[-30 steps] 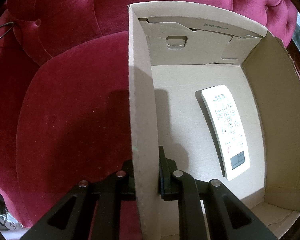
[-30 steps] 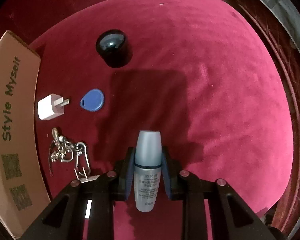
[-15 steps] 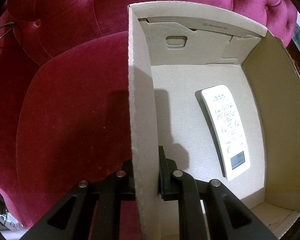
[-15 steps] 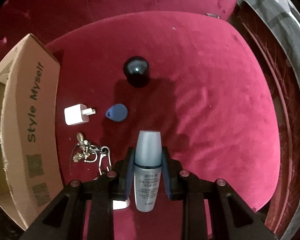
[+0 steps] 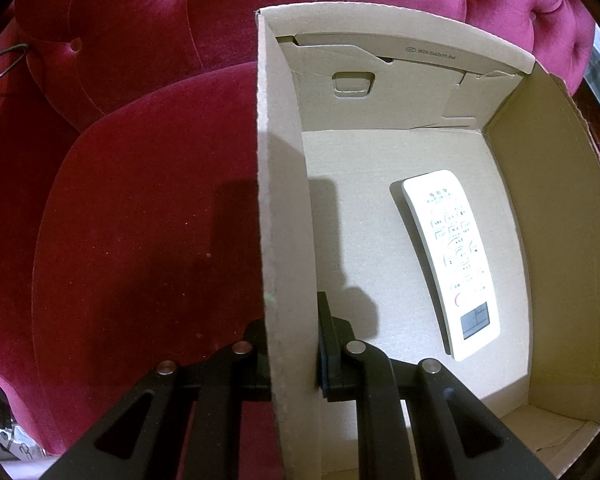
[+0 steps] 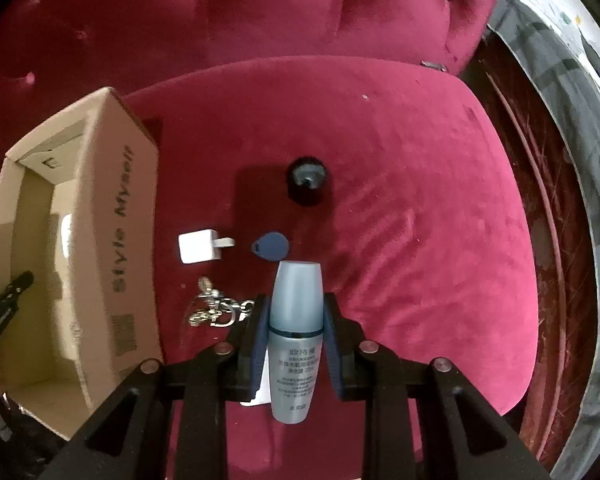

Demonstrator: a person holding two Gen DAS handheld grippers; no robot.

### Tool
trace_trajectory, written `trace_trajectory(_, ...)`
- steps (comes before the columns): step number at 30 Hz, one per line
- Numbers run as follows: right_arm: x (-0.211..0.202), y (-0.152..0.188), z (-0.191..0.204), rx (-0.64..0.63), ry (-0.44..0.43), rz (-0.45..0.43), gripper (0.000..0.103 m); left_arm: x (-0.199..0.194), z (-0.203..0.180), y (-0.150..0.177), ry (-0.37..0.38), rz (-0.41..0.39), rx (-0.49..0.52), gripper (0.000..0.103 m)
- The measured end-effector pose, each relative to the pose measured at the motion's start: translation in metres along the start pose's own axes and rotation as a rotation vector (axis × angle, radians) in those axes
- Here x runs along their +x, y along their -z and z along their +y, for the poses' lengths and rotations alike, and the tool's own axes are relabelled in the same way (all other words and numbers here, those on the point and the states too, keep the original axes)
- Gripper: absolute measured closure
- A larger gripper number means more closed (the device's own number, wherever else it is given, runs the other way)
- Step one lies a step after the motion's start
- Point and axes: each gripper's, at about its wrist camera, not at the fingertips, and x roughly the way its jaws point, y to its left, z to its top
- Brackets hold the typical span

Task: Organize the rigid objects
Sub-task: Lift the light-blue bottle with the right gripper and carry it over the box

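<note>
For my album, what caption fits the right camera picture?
Gripper holding a bottle above a red sofa.

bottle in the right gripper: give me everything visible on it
The bottle is slim, silver-grey, with a pale blue-grey rounded cap that looks like matte plastic and dark printed text on its body. The cap is on. It lies along the right gripper, cap pointing away from the camera, clamped at the cap-body junction by both blue pads. It is held above the red velvet seat, and only the pads touch it.
</note>
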Motion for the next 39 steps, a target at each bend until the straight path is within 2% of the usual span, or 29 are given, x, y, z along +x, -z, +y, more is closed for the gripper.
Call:
trace_trajectory(8, -0.023, -0.010, 0.021, -0.059, -0.026, -0.006, 0.077, 0.000, 0.000, 0.000, 0.001, 0.000, 0.000, 0.088)
trace_trajectory(20, -0.054, -0.017, 0.081, -0.158, -0.103, -0.035, 0.077, 0.000, -0.001, -0.001, 0.002, 0.002, 0.000, 0.088)
trace_trajectory(29, -0.055, -0.020, 0.131, -0.225, -0.159, -0.036, 0.077, 0.000, -0.002, -0.001, 0.005, 0.003, -0.002, 0.088)
trace_trajectory(39, -0.033, -0.020, 0.178, -0.269, -0.186, -0.029, 0.077, 0.001, -0.001, -0.002, 0.007, 0.006, -0.002, 0.088)
